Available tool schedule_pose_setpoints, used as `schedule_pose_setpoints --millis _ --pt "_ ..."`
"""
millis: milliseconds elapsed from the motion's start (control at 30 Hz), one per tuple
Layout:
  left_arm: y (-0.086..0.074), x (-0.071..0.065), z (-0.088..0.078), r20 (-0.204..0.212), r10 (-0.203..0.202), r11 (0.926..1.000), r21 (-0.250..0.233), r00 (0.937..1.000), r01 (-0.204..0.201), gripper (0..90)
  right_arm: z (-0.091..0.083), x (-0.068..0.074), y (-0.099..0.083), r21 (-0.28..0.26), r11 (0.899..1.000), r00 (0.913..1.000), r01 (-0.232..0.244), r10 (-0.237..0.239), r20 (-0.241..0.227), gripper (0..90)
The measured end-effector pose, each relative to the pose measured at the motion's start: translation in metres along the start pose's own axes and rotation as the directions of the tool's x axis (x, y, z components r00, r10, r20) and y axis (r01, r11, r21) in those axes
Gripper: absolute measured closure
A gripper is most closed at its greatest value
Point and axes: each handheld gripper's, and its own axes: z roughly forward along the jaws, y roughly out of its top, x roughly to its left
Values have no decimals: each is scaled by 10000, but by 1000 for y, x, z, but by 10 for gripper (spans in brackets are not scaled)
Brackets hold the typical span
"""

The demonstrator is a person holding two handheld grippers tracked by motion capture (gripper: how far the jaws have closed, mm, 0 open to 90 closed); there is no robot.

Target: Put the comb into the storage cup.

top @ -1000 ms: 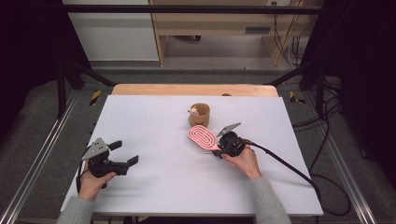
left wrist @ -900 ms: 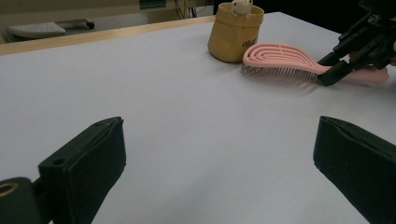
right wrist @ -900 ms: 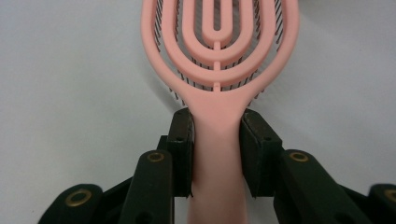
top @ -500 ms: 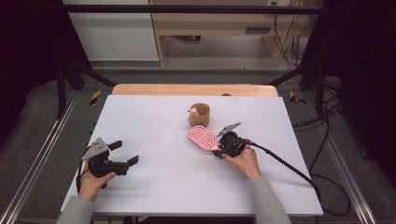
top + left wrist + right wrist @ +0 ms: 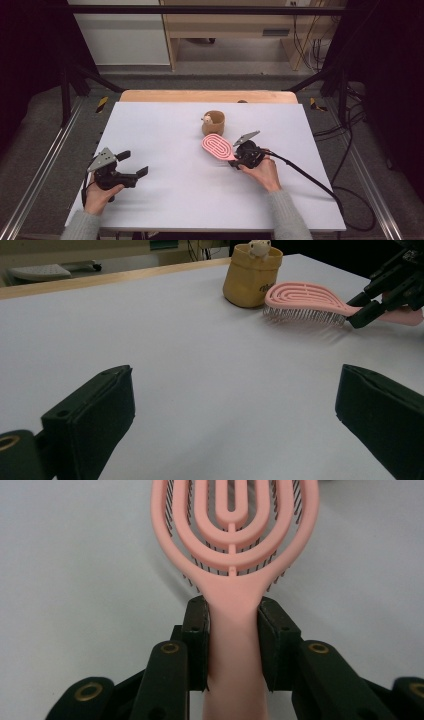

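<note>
1. Pink hairbrush handle was clamped between the right gripper pads, bristles down on the table.
2. Tan cup stood just beyond.
3. Left gripper stood apart, empty.

White table, tan pot, pink brush perhaps resting on it

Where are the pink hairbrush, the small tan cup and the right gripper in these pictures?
pink hairbrush (image 5: 217, 146): high view, on its oval head.
small tan cup (image 5: 248, 284): left gripper view, on its side wall.
right gripper (image 5: 233, 645): right gripper view, midway between the jaws shut on the brush handle.
</note>
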Motion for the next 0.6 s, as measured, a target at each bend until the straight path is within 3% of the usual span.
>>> schedule_pose_setpoints --millis 600 --pt "0 0 0 -21 -37 10000 -7 10000 37 25 -14 5 0 -502 9986 9999 167 -168 -11 690"
